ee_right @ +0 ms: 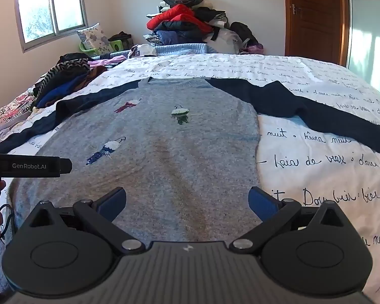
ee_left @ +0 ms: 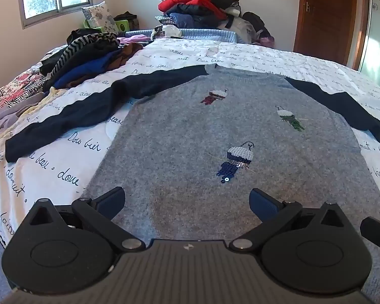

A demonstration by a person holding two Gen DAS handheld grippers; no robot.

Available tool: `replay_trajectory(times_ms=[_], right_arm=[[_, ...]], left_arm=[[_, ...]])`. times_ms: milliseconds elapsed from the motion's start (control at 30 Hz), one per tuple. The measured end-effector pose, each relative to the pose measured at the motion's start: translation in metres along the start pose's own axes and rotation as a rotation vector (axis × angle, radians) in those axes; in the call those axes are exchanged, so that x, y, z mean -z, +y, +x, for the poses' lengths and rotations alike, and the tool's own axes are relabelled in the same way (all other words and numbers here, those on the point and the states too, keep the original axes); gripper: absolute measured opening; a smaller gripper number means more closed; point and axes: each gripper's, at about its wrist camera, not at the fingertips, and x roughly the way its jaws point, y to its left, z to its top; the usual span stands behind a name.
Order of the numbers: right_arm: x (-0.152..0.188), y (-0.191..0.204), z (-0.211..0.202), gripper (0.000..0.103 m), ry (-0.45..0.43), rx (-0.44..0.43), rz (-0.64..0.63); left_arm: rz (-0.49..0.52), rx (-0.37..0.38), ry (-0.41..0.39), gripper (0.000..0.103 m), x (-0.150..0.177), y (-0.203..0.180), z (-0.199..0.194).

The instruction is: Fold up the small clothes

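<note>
One bed: the bed (ee_left: 278, 58), under a white quilt with handwritten script, serves as the folding surface, so the garment can lie flat with room on both sides.
Clothes heaps: a pile of jackets (ee_left: 197, 5) sits at 12 o'clock beyond the far edge and a folded stack (ee_left: 88, 58) at 10 o'clock, both kept well apart from the work area.
Sweater: the grey sweater (ee_left: 215, 139) lies face up at the centre, collar at 12 o'clock, hem nearest the cameras, smoothed for folding, by my judgement.
Sleeves: the left sleeve (ee_left: 71, 116) runs out toward 9 o'clock and the right sleeve (ee_right: 316, 111) toward 3 o'clock, spread so each can be folded inward.
Grippers: the left gripper (ee_left: 187, 202) and right gripper (ee_right: 187, 202) hover over the hem, fingers spread wide, holding nothing, apparently poised to take it.
</note>
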Motion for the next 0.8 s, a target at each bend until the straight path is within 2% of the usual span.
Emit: replay_trajectory(times_ms=[800], right_arm=[[0.0008, -0.0059, 0.0014, 0.103, 0.003, 0.011, 0.019]], left_arm=[[0.002, -0.016, -0.047, 0.103, 0.0012, 0.004, -0.0049]])
